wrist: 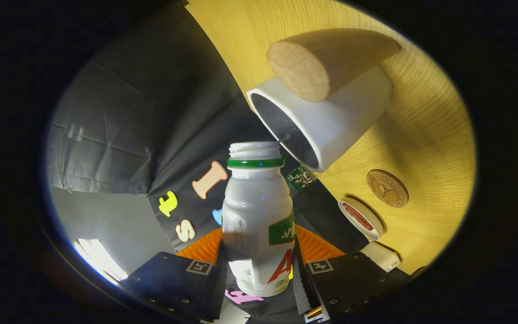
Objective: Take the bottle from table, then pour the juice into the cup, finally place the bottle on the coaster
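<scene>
Bottle (259, 216), uncapped with a green neck ring, sits clamped between the fingers of the tongs (261, 274), which are closed on its lower body. It is tipped sideways, mouth just short of the rim of the white cup (331, 121) on the wooden bench (430, 148). Pouring appears under way: judged best done by tilting slowly, mouth over the cup's opening. Round coaster (387, 188) lies beyond the cup, near a small white-rimmed dish (360, 218).
</scene>
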A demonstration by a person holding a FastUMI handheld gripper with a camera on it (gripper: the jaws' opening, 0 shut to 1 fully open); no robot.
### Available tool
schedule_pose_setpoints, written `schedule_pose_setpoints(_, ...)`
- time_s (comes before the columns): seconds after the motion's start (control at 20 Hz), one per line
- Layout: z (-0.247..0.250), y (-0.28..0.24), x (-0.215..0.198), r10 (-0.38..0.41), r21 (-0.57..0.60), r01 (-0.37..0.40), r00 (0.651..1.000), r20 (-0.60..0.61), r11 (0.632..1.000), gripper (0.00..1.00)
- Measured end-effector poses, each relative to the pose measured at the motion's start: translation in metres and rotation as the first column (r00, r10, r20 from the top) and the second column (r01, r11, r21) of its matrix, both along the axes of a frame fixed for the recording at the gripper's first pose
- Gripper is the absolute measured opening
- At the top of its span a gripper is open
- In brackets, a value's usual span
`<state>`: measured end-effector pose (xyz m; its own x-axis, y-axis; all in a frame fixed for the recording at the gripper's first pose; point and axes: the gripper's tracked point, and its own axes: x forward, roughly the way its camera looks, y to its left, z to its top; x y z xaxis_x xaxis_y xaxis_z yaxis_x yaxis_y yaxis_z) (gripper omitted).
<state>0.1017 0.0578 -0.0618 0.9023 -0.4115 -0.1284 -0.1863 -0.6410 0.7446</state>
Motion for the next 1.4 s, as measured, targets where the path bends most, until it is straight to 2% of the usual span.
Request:
schedule_pose_setpoints(0.45,-0.001,0.001,0.000,-0.001,-0.018,0.001,1.000,-0.009,1.000,0.61)
schedule_pose_setpoints(0.65,-0.006,0.010,-0.001,0.032,-0.087,-0.037,0.998,-0.062,0.996,0.61)
schedule_pose_setpoints(0.8,-0.010,0.018,-0.001,0.064,-0.180,-0.086,0.990,-0.124,0.980,0.61)
schedule_pose_setpoints(1.15,-0.014,0.030,-0.008,0.060,-0.417,-0.166,0.965,-0.256,0.894,0.61)
schedule_pose_setpoints(1.25,-0.008,0.032,-0.005,0.052,-0.484,-0.198,0.953,-0.298,0.852,0.61)
schedule_pose_setpoints(1.4,-0.007,0.039,-0.014,0.033,-0.584,-0.253,0.932,-0.360,0.771,0.61)
